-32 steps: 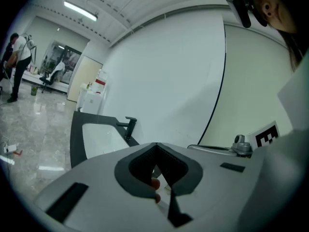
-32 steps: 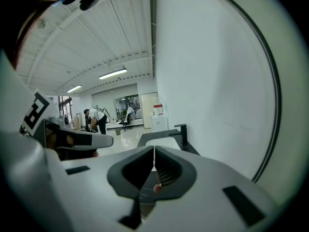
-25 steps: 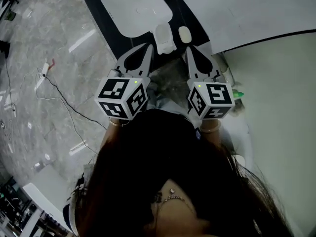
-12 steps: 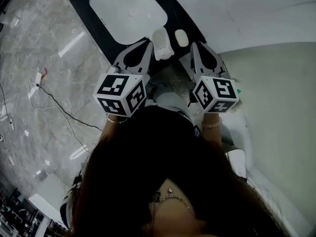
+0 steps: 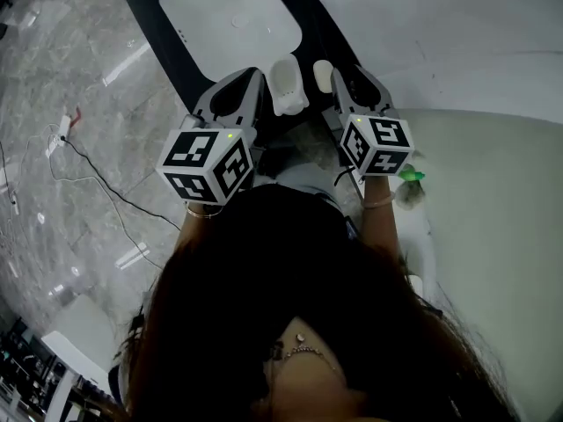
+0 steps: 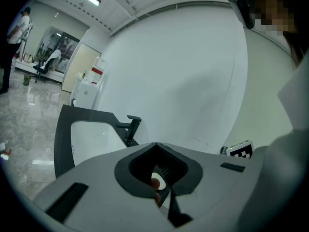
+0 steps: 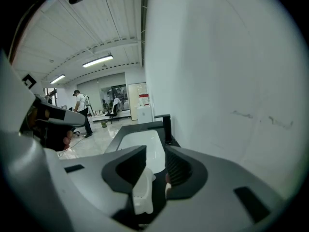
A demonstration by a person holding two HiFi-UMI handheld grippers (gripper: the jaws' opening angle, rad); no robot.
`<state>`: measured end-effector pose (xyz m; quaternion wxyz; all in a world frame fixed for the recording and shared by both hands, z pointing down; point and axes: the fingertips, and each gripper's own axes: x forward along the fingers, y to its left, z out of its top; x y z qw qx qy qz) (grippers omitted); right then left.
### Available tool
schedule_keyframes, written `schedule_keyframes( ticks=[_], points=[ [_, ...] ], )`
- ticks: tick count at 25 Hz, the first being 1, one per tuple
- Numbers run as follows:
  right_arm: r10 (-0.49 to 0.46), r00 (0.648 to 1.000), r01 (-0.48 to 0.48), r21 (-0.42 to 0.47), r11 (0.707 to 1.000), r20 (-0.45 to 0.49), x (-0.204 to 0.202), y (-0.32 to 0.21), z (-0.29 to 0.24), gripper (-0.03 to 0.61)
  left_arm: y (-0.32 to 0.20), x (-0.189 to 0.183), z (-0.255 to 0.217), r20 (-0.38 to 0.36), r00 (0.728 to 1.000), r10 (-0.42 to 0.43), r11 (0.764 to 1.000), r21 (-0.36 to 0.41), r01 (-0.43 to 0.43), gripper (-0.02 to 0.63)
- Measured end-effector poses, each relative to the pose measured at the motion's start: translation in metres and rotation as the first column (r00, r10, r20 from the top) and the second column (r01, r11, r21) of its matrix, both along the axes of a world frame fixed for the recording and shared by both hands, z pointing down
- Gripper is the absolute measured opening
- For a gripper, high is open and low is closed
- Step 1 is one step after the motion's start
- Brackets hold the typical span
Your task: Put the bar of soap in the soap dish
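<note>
- On the black surface (image 5: 149,20), at the near edge of the white sink basin (image 5: 229,16), stands the soap dish (image 5: 286,84), empty.
- Just to the right of the dish, the bar of soap (image 5: 323,76) lies on the same surface, not yet in the dish.
- Right gripper (image 5: 350,76): its jaws stand a narrow way apart and have just been opening. Nothing is pressed between them. The soap sits just beside its tips, and the right gripper view shows the dish through the gap.
- Left gripper (image 5: 244,76): its jaws are closed tip to tip on nothing, just left of the dish.
- A black faucet (image 7: 166,127) rises at the basin's far edge.
</note>
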<state>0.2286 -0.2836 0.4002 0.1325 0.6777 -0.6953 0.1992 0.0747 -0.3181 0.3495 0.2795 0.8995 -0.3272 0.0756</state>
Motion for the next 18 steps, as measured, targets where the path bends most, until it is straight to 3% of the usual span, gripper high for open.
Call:
schedule_keyframes(
  ticks=[9, 18],
  points=[
    [-0.058, 0.998, 0.059, -0.142, 0.988, 0.008, 0.018, -0.024, 0.065, 0.244, -0.012, -0.002, 0.025, 0.036, 0.997, -0.068, 0.996, -0.063, 0.07, -0.005],
    [-0.085, 0.996, 0.081, -0.343, 0.936, 0.004, 0.033, -0.025, 0.147, 0.29, -0.012, -0.002, 0.042, 0.071, 0.995, -0.076, 0.99, -0.113, 0.084, -0.005]
  ],
)
